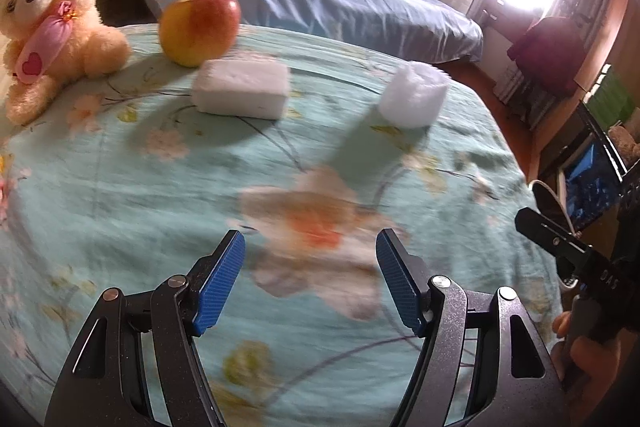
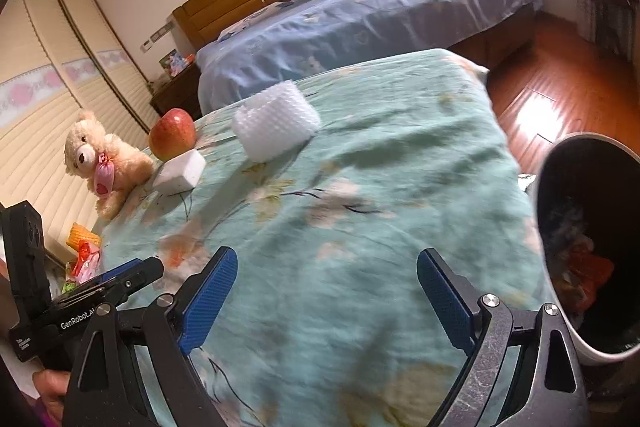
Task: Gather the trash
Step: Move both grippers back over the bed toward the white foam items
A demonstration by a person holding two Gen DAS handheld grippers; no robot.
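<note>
while both hover, left claw (image 1: 310, 279) open, right claw (image 2: 326, 301) wide, empty

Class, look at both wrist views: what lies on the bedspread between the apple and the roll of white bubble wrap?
A white foam block lies between the apple and the bubble wrap roll, clearest in the left wrist view.

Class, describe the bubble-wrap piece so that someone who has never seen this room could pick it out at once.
Start at the bed with the teal floral cover. On it lie a teddy bear, an apple and a white foam block close together; the bubble wrap lies apart from them. It alone is translucent, dimpled and curled into a loose roll.
</note>
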